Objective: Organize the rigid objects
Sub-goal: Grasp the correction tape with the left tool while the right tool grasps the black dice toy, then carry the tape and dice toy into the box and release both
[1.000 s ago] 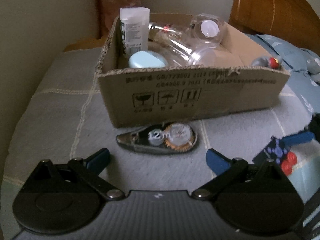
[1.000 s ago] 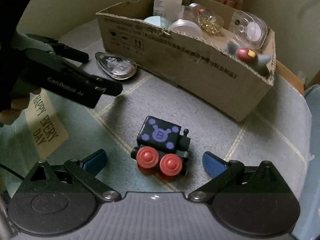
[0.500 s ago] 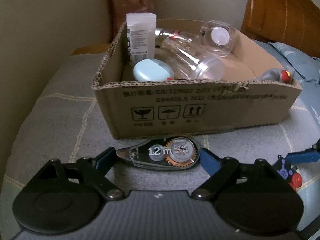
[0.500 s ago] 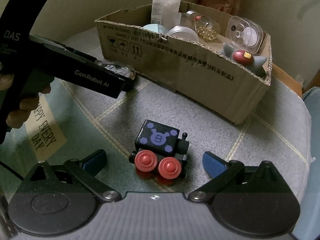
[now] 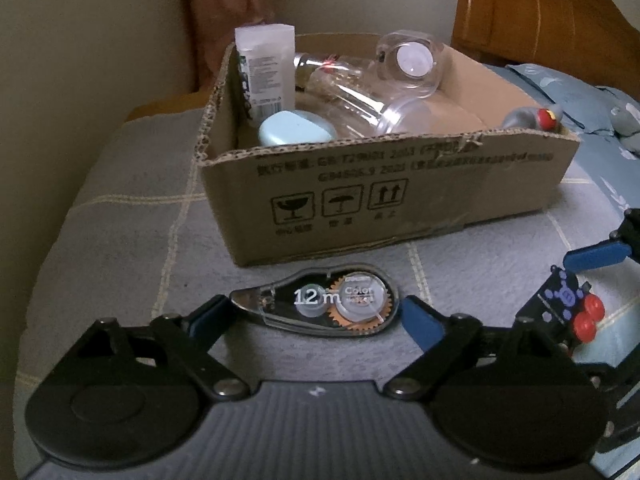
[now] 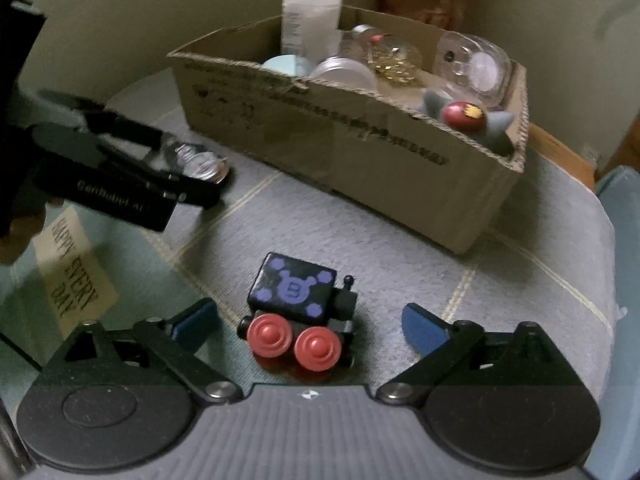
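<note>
Tape dispenser flat on bed, just in front of box; left fingers spread either side, ready to pinch. Toy train sitting between spread right fingers, likewise ungripped.

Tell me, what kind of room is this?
Probably a bedroom: a wooden headboard stands behind blue bedding, and the cardboard box of odds and ends sits on a grey checked blanket.

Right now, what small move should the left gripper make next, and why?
Probably close: the left gripper is open, its blue fingers flanking the correction tape dispenser lying on the cushion before the cardboard box.
</note>
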A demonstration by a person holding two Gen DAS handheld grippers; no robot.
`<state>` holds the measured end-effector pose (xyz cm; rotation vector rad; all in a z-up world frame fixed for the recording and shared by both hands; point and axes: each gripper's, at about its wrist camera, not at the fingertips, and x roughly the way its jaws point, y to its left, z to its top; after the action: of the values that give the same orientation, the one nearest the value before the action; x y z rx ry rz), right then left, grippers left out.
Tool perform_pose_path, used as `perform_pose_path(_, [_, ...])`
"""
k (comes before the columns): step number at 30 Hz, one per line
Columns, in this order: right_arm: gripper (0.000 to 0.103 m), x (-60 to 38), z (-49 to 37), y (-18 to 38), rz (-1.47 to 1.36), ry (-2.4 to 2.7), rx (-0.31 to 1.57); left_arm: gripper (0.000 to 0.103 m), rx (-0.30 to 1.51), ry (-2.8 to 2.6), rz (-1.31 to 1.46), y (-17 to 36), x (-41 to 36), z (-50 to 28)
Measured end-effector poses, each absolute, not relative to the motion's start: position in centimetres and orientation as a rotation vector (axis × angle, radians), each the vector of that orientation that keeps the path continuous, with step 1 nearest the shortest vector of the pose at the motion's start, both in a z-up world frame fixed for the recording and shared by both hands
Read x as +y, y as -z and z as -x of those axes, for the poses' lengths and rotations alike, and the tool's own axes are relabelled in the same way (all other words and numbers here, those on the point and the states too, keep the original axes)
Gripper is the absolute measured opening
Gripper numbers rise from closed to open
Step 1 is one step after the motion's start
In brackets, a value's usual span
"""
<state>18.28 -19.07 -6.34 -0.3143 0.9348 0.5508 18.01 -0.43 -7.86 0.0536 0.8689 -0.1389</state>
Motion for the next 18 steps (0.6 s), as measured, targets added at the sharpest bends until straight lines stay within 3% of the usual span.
perform_pose_path(4, [0.087, -19.3, -18.1, 6.0, 0.302, -0.518, 0.93, 0.094, 0.868, 0.143, -0.055, 7.9, -0.6, -18.3])
perform_pose_path(10, [0.062, -18.7, -17.3, 5.4, 0.326, -0.513, 0.926, 0.089, 0.873, 0.171, -0.059, 7.8, -0.4, -18.6])
perform_pose_path(18, [0.06, -18.6, -17.0, 4.7, 0.305, -0.523, 0.935, 0.089, 0.881, 0.243, -0.109, 6.6, -0.1, -18.0])
